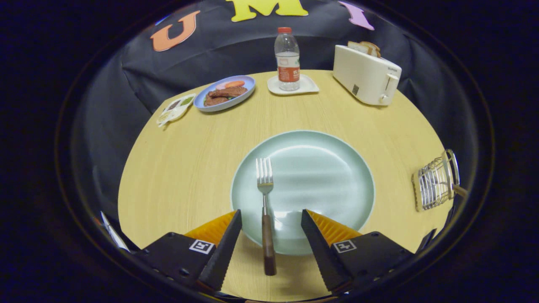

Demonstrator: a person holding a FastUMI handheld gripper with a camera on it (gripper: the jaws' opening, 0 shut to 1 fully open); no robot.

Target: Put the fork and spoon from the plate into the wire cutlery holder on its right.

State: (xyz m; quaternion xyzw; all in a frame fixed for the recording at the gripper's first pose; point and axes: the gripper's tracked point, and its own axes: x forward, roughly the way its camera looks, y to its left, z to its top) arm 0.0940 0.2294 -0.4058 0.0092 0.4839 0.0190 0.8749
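Note:
A fork (pixel 265 210) with a metal head and a dark wooden handle lies on the left part of the pale green plate (pixel 328 168), its handle sticking out over the plate's near rim onto the table. My gripper (pixel 271 215) stands open, one finger on each side of the fork's handle, touching nothing. The wire cutlery holder (pixel 433 183) stands at the right of the plate near the table's edge, with a wooden-handled utensil (pixel 452 181) standing in it; I cannot tell which utensil it is.
On the far side of the round wooden table (pixel 177 168) are a blue plate of food (pixel 225 93), a small sauce dish (pixel 176 108), a water bottle (pixel 287 59) on a white coaster, and a white toaster (pixel 365 73) with bread in it.

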